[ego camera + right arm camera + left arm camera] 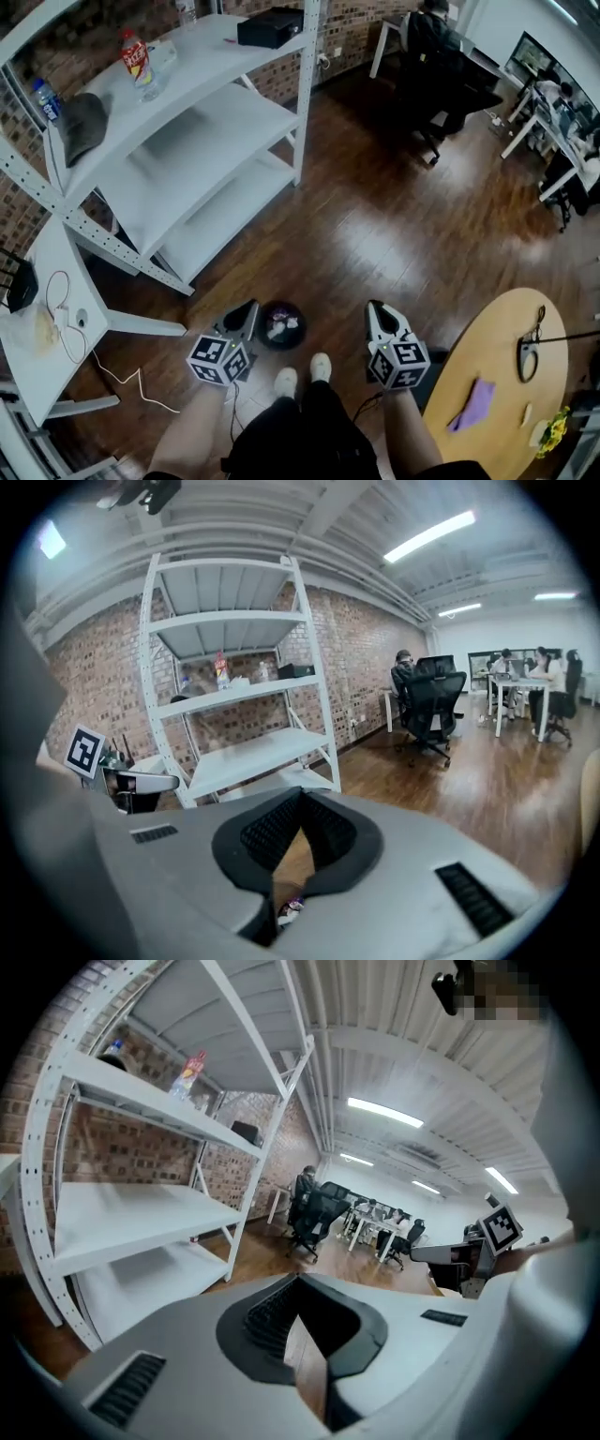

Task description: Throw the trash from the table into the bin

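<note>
A small black bin (281, 325) stands on the wood floor with crumpled trash inside, just beyond the person's shoes. My left gripper (248, 310) hangs right beside the bin's left rim, jaws shut and empty (301, 1281). My right gripper (376, 310) is to the bin's right, also shut with nothing held (302, 795); a scrap of the bin's trash (290, 910) shows through the gap below its jaws. The round wooden table (497, 323) at lower right holds a purple scrap (475, 404), a black looped item (530, 352) and a yellow bit (555, 431).
A white shelf unit (202, 141) stands ahead to the left with a bottle (138, 62), a dark cap (82, 124) and a black box (270, 26). A white desk (37, 319) with cables is at far left. Office chairs (441, 75) and desks stand at the back right.
</note>
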Tool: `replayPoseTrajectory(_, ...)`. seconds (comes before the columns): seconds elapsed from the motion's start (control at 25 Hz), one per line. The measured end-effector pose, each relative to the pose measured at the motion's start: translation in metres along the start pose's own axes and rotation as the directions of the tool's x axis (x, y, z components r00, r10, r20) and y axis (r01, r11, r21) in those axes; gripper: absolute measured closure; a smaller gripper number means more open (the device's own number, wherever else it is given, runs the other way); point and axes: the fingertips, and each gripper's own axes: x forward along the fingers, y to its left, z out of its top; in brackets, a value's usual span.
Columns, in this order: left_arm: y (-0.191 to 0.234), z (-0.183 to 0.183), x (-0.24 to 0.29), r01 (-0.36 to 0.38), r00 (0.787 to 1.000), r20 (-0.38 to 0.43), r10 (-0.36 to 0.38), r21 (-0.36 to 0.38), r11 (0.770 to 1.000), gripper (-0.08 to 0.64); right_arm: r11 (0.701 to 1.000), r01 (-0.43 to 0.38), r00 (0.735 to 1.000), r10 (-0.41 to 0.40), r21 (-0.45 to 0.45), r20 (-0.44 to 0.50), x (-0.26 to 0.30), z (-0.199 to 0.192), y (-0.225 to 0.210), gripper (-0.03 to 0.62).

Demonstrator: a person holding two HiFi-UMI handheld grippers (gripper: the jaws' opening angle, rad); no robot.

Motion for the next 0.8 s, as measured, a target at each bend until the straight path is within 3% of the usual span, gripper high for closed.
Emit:
replayPoseTrajectory(0.24, -0.028, 0.077, 0.009, 0.085, 0.985, 0.140, -0.099, 0.106, 0.991, 0.556, 0.996, 0.081, 0.980, -0.088, 0.047, 0.179, -0.056, 0.052, -0.016, 0.591)
replayPoseTrajectory(0.4, -0.077, 0.105, 0.024, 0.177, 0.959, 0.204, -0.197, 0.112, 0.978, 0.556, 0.984, 0.170, 0.943, -0.180, 0.060, 0.279, -0.128, 0.072, -0.049, 0.591)
replayPoseTrajectory(0.52, -0.129, 0.109, 0.048, 0.267, 0.933, 0.213, -0.290, 0.131, 0.955, 0.556, 0.954, 0.272, 0.891, -0.298, 0.124, 0.343, -0.192, 0.075, -0.093, 0.591)
replayPoseTrajectory(0.64, -0.195, 0.098, 0.077, 0.362, 0.903, 0.186, -0.388, 0.158, 0.919, 0.556, 0.907, 0.379, 0.836, -0.421, 0.184, 0.353, -0.262, 0.060, -0.139, 0.591)
replayPoseTrajectory(0.72, -0.248, 0.086, 0.093, 0.429, 0.876, 0.166, -0.452, 0.157, 0.890, 0.556, 0.858, 0.459, 0.785, -0.513, 0.230, 0.348, -0.318, 0.044, -0.169, 0.591)
replayPoseTrajectory(0.8, -0.311, 0.073, 0.105, 0.518, 0.831, 0.139, -0.538, 0.159, 0.841, 0.556, 0.790, 0.539, 0.711, -0.612, 0.292, 0.346, -0.379, 0.026, -0.195, 0.591)
